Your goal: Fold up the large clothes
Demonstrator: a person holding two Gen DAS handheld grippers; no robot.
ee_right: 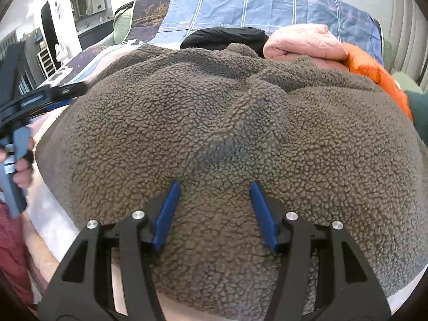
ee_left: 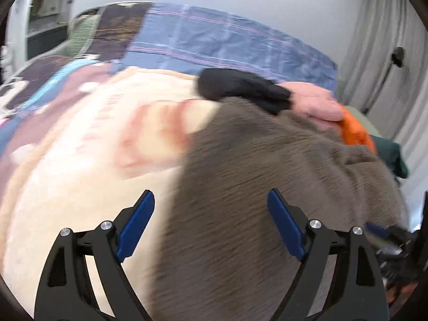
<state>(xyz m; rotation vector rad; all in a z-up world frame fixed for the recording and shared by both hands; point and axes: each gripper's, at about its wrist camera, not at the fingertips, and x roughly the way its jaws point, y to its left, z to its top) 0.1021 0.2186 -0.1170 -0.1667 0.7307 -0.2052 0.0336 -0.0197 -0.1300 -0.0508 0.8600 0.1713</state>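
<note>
Fleece (ee_right: 214, 123) lies spread on the bed (ee_right: 267, 8), right under both grippers. Right gripper (ee_right: 212, 187) hovers half open over its near middle, nothing pinched. Left gripper (ee_left: 211, 203) is wide and empty, over the fleece's left edge. I'd grab that edge low, catching just one layer, then fold across. Pink (ee_right: 302, 42) and orange (ee_right: 374, 67) clothes sit beyond, so keep clear.

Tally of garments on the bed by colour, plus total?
Grey-brown fleece: 1
Black garment: 1
Pink quilted garment: 1
Orange garment: 1
Dark green garment: 1
Total: 5
</note>
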